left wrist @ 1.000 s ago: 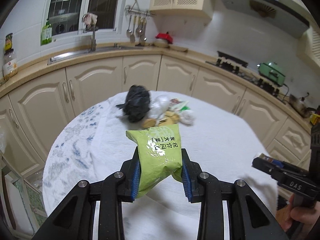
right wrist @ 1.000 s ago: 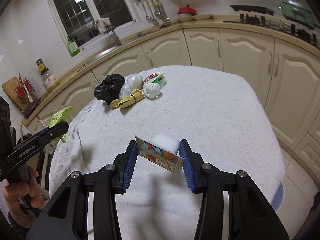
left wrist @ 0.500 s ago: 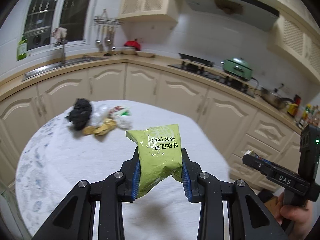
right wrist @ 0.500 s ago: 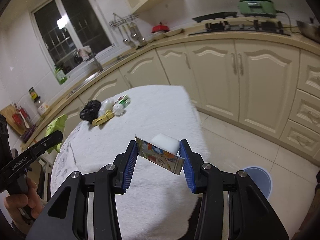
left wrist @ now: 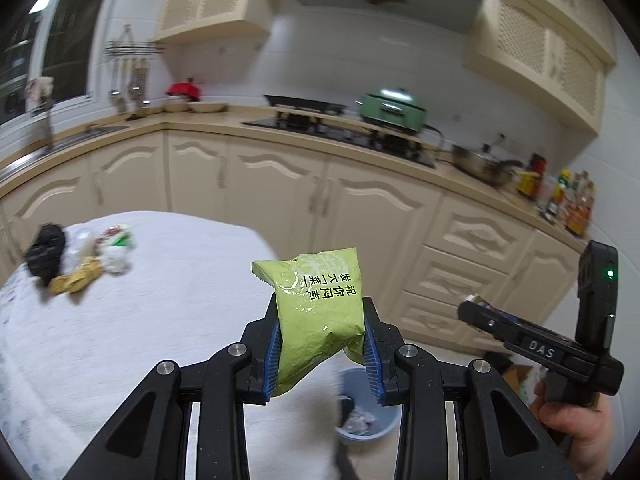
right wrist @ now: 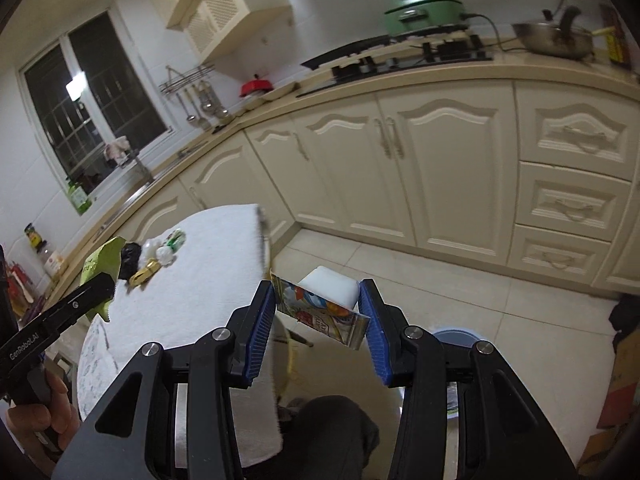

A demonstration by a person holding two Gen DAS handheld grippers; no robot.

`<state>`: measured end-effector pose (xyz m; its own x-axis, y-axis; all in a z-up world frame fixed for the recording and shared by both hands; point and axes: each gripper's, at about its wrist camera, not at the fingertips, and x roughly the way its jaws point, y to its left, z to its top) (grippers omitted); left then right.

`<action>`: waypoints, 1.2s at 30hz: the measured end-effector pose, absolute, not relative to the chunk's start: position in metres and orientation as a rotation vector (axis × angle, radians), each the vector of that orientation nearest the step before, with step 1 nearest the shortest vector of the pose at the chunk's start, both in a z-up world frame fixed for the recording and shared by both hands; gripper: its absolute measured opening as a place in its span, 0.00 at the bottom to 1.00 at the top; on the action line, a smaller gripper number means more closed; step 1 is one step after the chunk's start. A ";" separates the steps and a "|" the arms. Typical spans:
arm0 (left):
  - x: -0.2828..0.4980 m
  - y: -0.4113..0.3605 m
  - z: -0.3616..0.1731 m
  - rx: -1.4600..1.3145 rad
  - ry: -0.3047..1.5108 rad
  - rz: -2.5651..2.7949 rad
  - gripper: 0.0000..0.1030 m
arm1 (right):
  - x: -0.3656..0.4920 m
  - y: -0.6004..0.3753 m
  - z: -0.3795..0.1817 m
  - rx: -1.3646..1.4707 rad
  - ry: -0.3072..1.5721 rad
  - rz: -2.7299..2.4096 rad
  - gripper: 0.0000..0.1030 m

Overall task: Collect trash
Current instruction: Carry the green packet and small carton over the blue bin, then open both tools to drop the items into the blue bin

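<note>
My left gripper (left wrist: pixel 320 344) is shut on a green snack bag (left wrist: pixel 320 312) and holds it in the air past the edge of the white-clothed round table (left wrist: pixel 160 320). A blue trash bin (left wrist: pixel 366 412) with some rubbish in it stands on the floor below the bag. My right gripper (right wrist: pixel 322 320) is shut on a colourful wrapper (right wrist: pixel 320 314) together with a white foam block (right wrist: pixel 332 290), above the tiled floor; the bin's rim (right wrist: pixel 456 334) peeks out behind its right finger. A pile of trash (left wrist: pixel 76 256) lies at the table's far side.
Cream kitchen cabinets (right wrist: pixel 400 184) curve around the room, with a stove (left wrist: pixel 340 124), a green cooker (left wrist: pixel 392 110) and a pan (left wrist: pixel 484 164) on the counter. A cardboard box (right wrist: pixel 618 396) sits on the floor at right. My dark trouser knee (right wrist: pixel 332 436) is below the right gripper.
Both grippers have swung right, away from the table, still holding their items. The trash pile has slid to the left of the views and the blue bin has come into sight.
</note>
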<state>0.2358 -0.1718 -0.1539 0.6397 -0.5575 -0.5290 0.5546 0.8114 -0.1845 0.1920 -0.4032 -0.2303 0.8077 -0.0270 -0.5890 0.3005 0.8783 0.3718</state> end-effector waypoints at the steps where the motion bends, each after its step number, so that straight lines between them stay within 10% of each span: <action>1: 0.237 -0.180 -0.156 0.002 0.612 -0.653 0.30 | 0.188 -0.411 -0.233 0.481 0.612 -0.199 0.42; 31: 0.409 -0.444 -0.308 0.198 0.996 -0.797 0.33 | 0.210 -0.563 -0.404 0.850 0.794 -0.318 0.45; 34: 0.430 -0.468 -0.327 0.234 1.053 -0.780 0.50 | 0.212 -0.575 -0.426 0.916 0.821 -0.333 0.59; 36: 0.439 -0.477 -0.334 0.240 1.058 -0.757 0.79 | 0.208 -0.581 -0.435 0.957 0.822 -0.347 0.72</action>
<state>0.4394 -0.4772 -0.3345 0.2702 -0.4452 -0.8537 0.6638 0.7284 -0.1698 0.2084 -0.5814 -0.4351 0.6554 0.0844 -0.7506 0.5965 0.5518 0.5828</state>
